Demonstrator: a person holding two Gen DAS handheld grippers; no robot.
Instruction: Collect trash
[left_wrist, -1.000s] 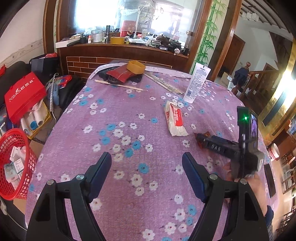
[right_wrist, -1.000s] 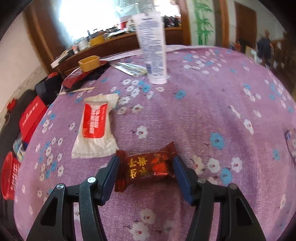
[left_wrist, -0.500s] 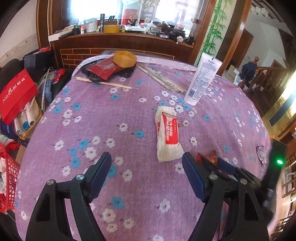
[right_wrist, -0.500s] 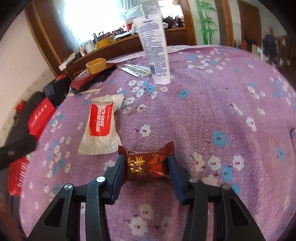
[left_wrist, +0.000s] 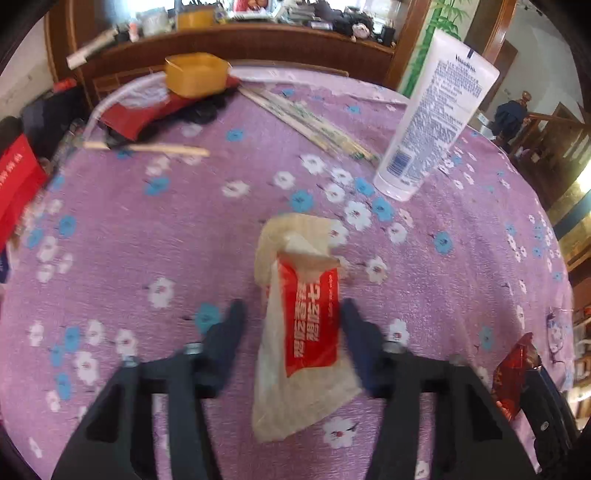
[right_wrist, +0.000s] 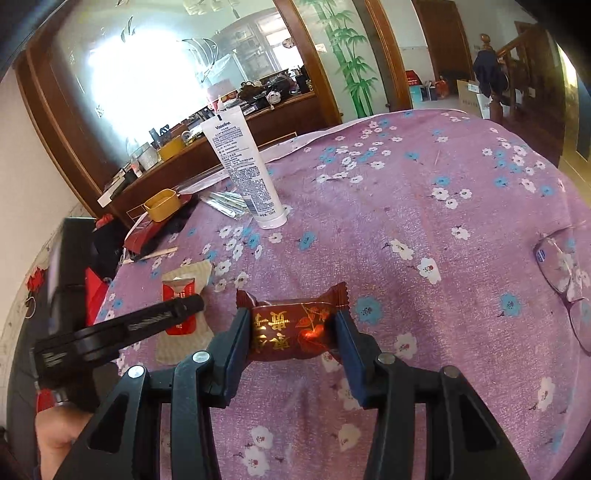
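A white wrapper with a red label (left_wrist: 295, 387) lies flat on the purple flowered tablecloth (left_wrist: 147, 229). My left gripper (left_wrist: 291, 319) straddles it, one finger on each side, and its jaws are closing. A gap still shows at the left pad. In the right wrist view this left gripper's finger (right_wrist: 162, 314) lies over the same wrapper (right_wrist: 184, 273). My right gripper (right_wrist: 291, 330) is shut on a dark red candy wrapper with gold print (right_wrist: 288, 317) and holds it slightly above the cloth. That candy wrapper (left_wrist: 515, 373) also shows at the right edge of the left wrist view.
A white lotion tube (left_wrist: 436, 118) stands upright beyond the wrapper. Chopstick packets (left_wrist: 310, 122), a yellow box (left_wrist: 195, 74) on a red pouch and a wooden stick (left_wrist: 147, 147) lie at the far side. A pair of glasses (right_wrist: 561, 273) lies at the right.
My left gripper came forward and down over the white wrapper, and its jaws narrowed around it. My right gripper closed on the red candy wrapper, lifted it a little and rolled.
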